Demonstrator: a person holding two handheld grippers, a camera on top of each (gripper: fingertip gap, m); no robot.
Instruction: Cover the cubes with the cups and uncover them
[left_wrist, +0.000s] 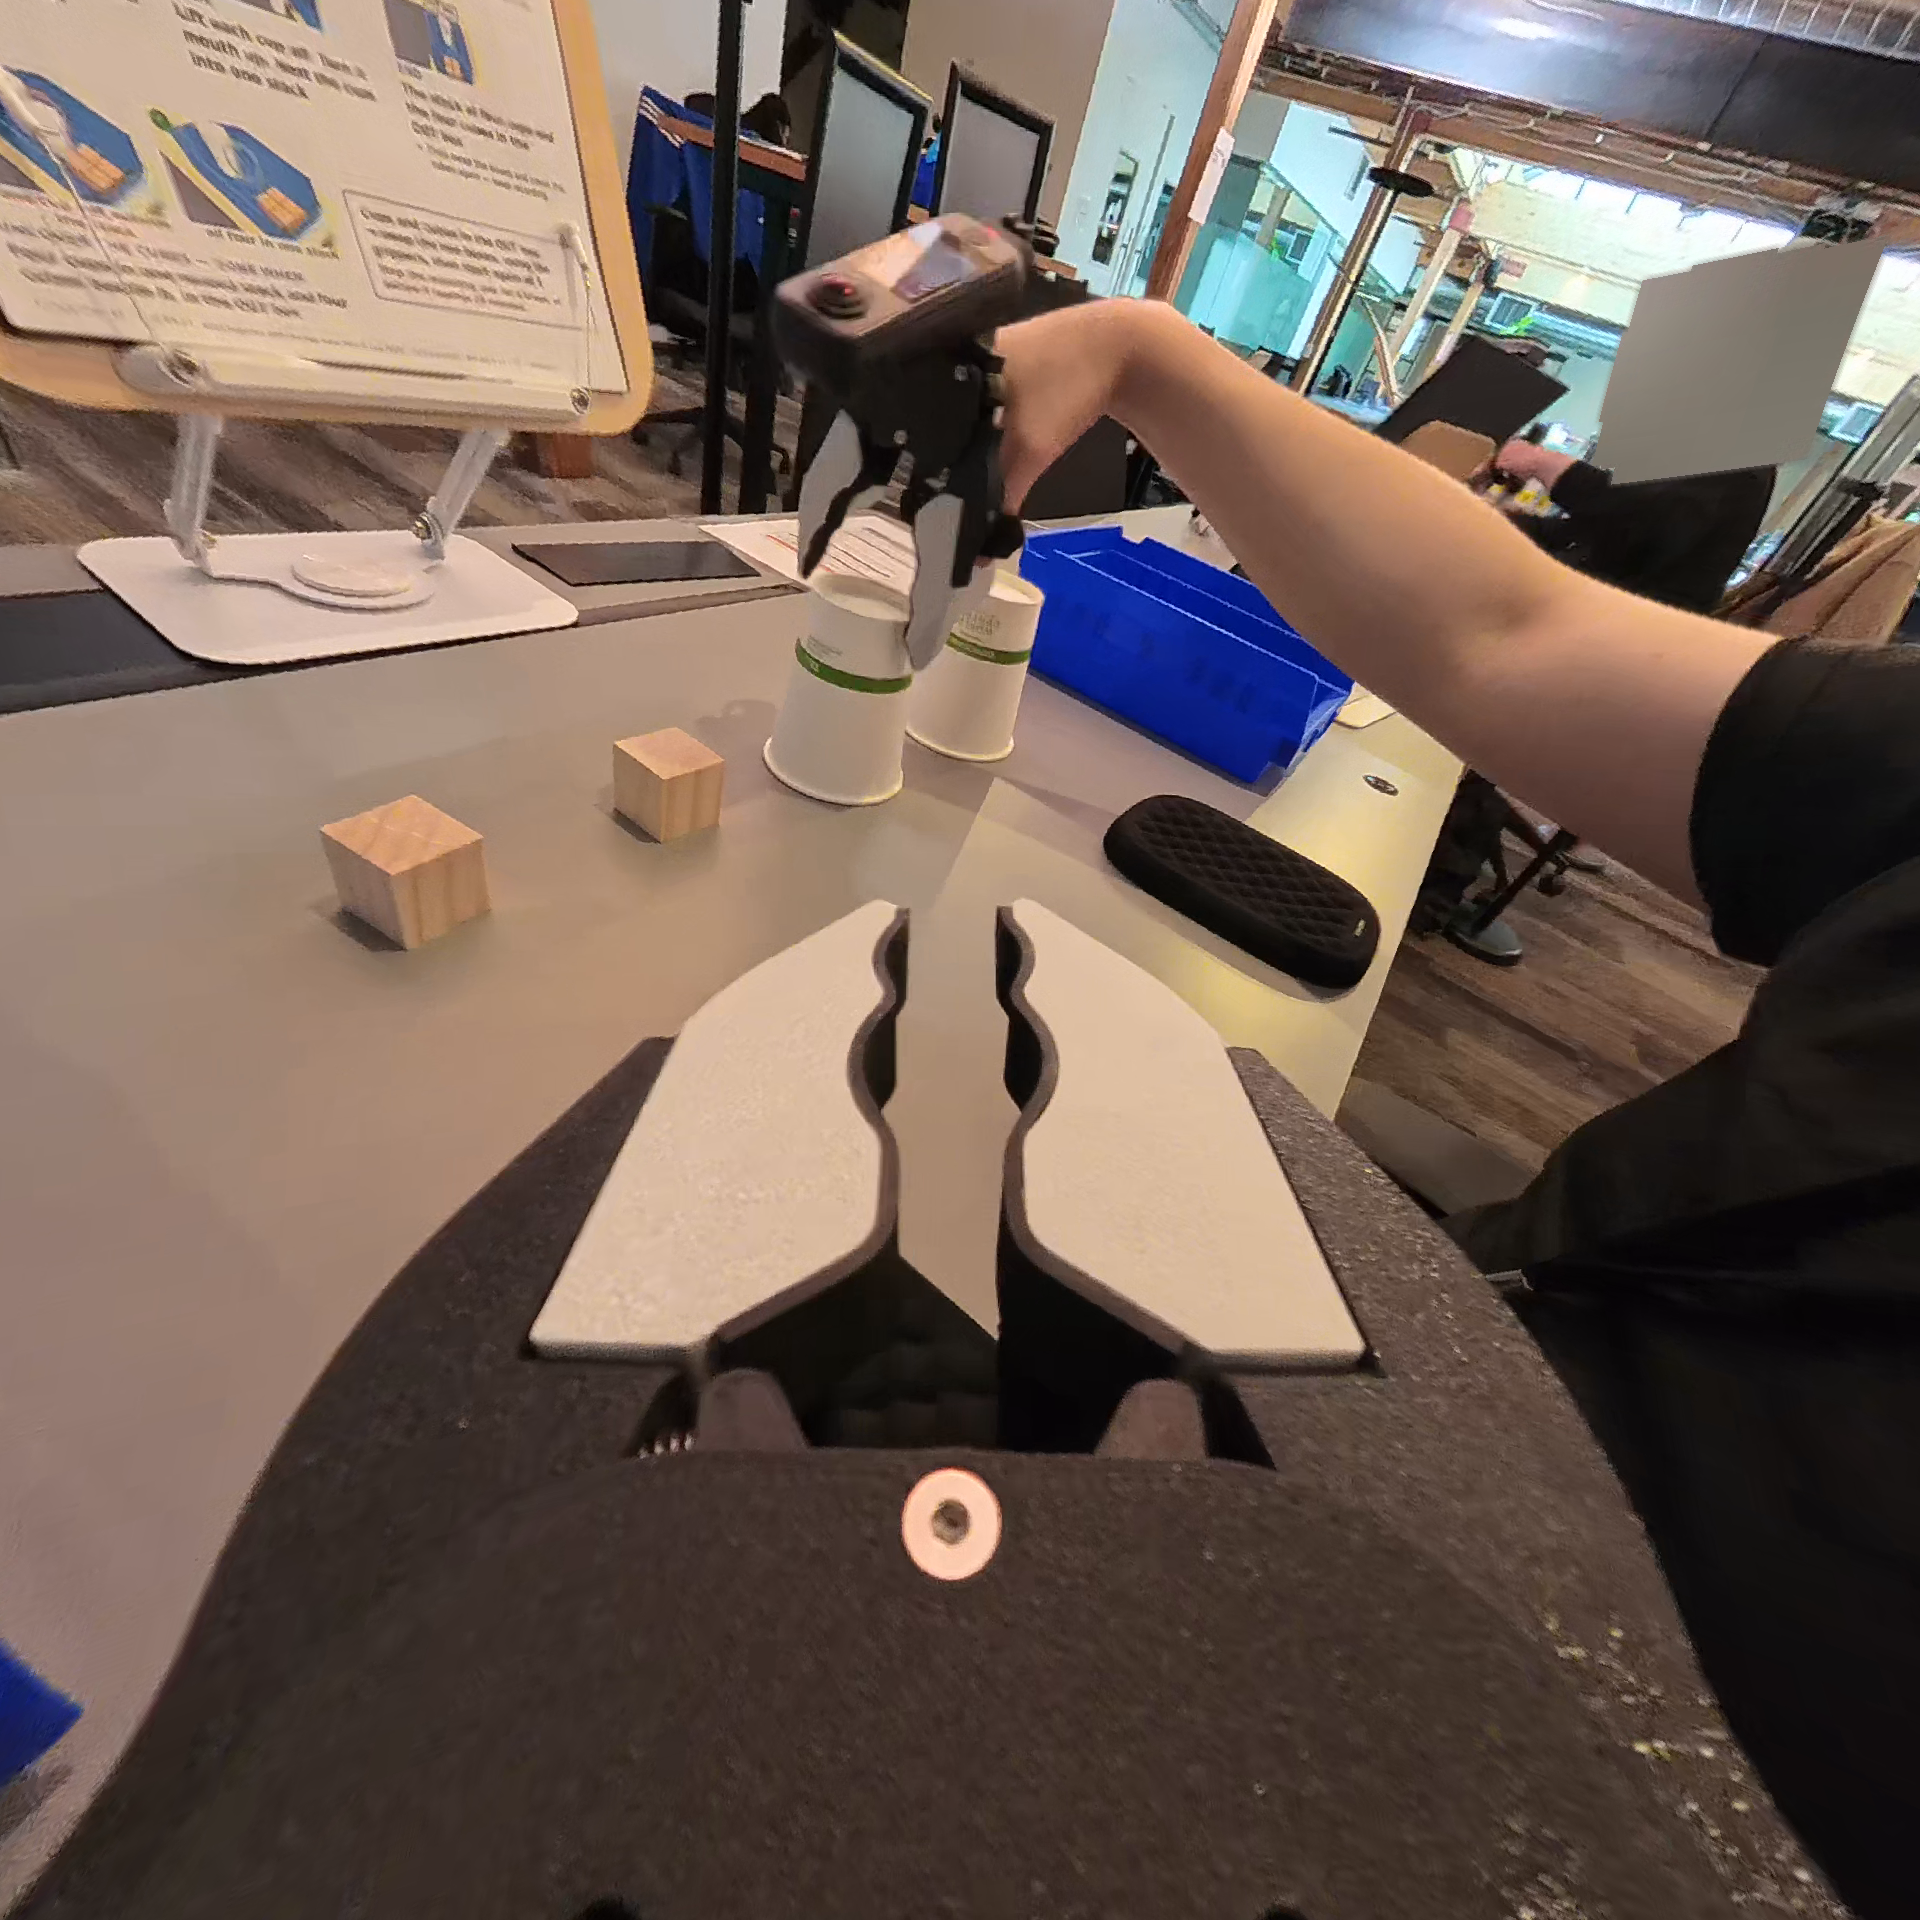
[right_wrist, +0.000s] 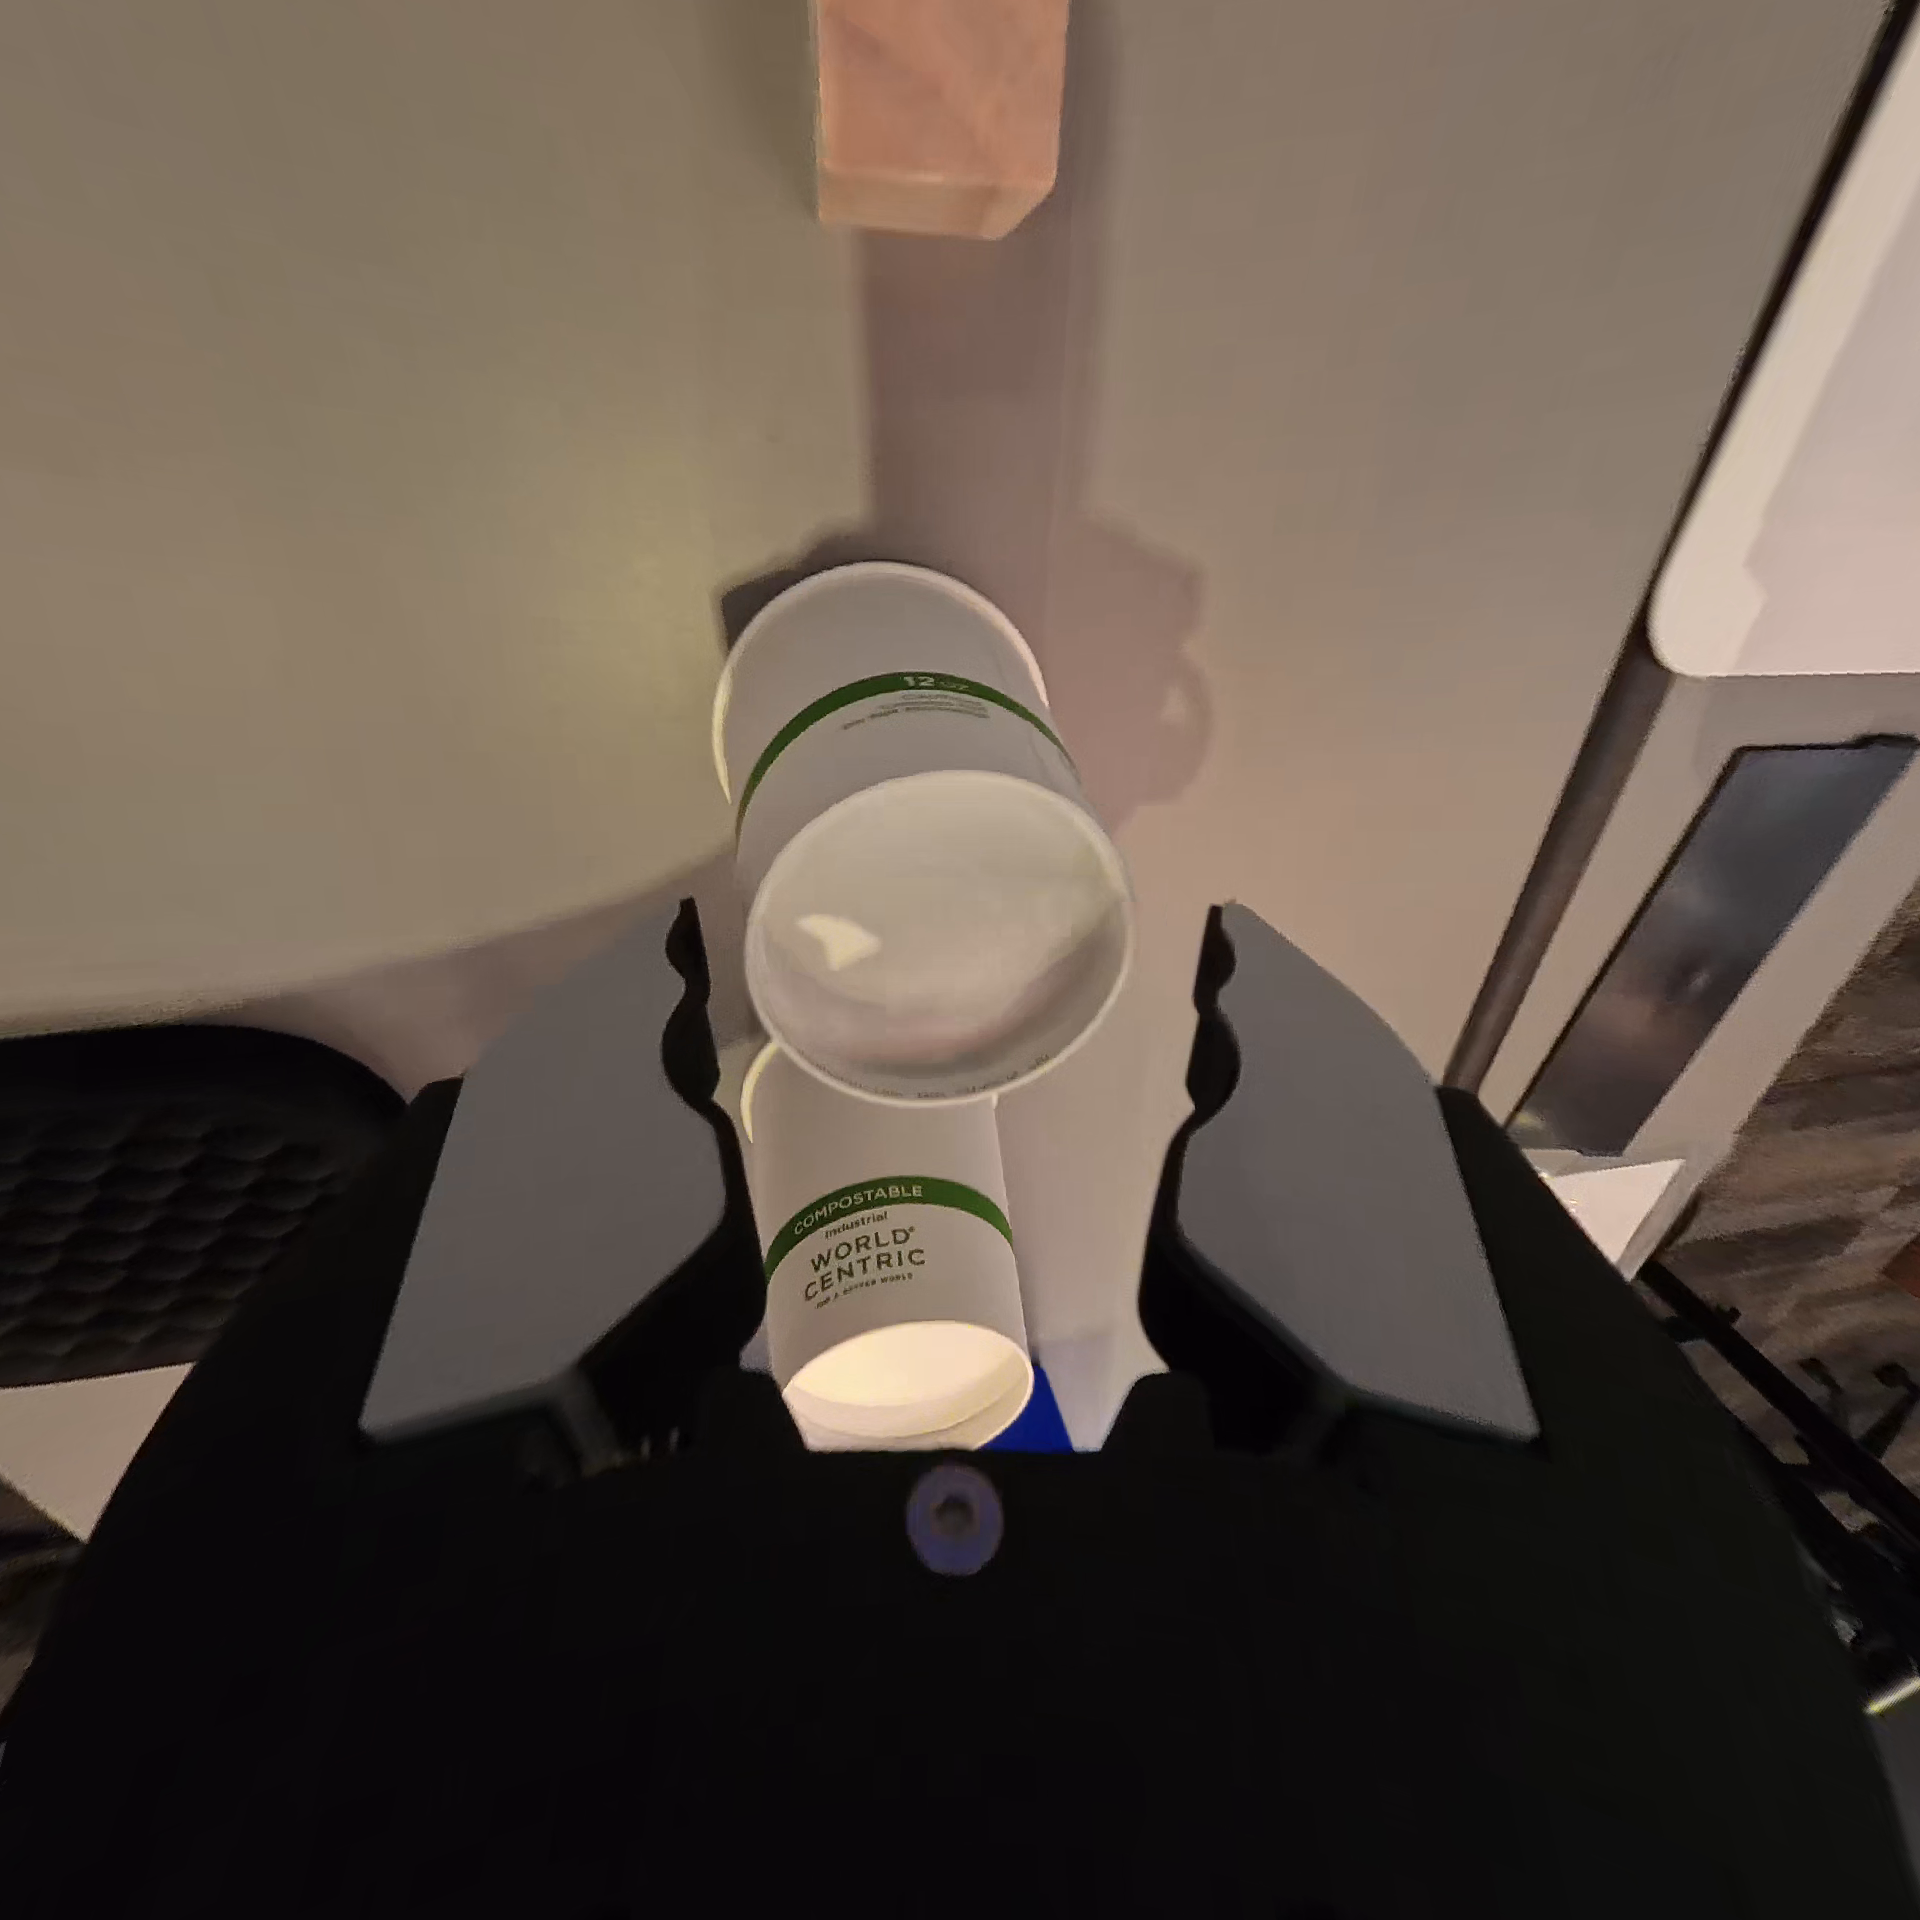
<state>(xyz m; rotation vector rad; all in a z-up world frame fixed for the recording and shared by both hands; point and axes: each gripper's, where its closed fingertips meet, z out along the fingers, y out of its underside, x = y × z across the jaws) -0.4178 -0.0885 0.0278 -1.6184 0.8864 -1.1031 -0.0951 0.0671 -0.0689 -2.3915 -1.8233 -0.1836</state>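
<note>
2 upside-down cups (left_wrist: 840, 691) (left_wrist: 977, 665) stand upright on the desk (left_wrist: 260, 1091), and the right claw (right_wrist: 940, 1039) hangs spread right above the nearer one, so it's way closer. 2 cubes (left_wrist: 405, 868) (left_wrist: 668, 781) sit bare at 9 o'clock. Left claw (left_wrist: 948, 920) is slightly parted, empty.

Black grippers (left_wrist: 948, 914), grey jaws, black sleeve (left_wrist: 1808, 790)

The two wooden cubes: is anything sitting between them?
No. Between the near cube and far cube there is only bare grey table, seen in the left wrist view.
</note>
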